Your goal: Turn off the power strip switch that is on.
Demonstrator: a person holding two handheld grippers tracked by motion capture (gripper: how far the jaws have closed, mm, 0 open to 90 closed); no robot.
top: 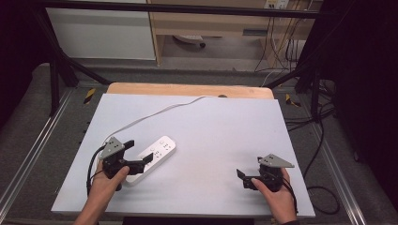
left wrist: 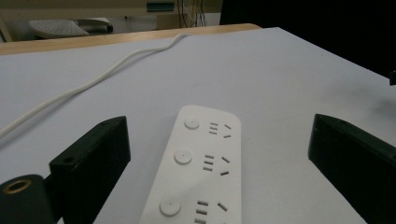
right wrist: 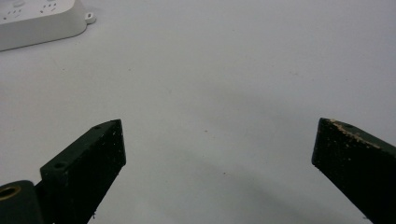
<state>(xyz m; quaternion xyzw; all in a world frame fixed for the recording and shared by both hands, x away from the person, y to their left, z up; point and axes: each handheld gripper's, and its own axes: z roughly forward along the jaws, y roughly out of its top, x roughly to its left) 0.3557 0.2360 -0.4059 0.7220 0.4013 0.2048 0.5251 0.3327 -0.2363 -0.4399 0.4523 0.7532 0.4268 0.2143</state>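
White counter (top: pixel 211 140) is carrying a power strip (top: pixel 155 157) at its left, ungrasped, with the left tongs (top: pixel 139 152) gaping wide around it and the right tongs (top: pixel 242 177) idling open well apart, so seemingly nothing is done yet

High view looks down; both claw views sit low, sharing the power strip (left wrist: pixel 196 168).
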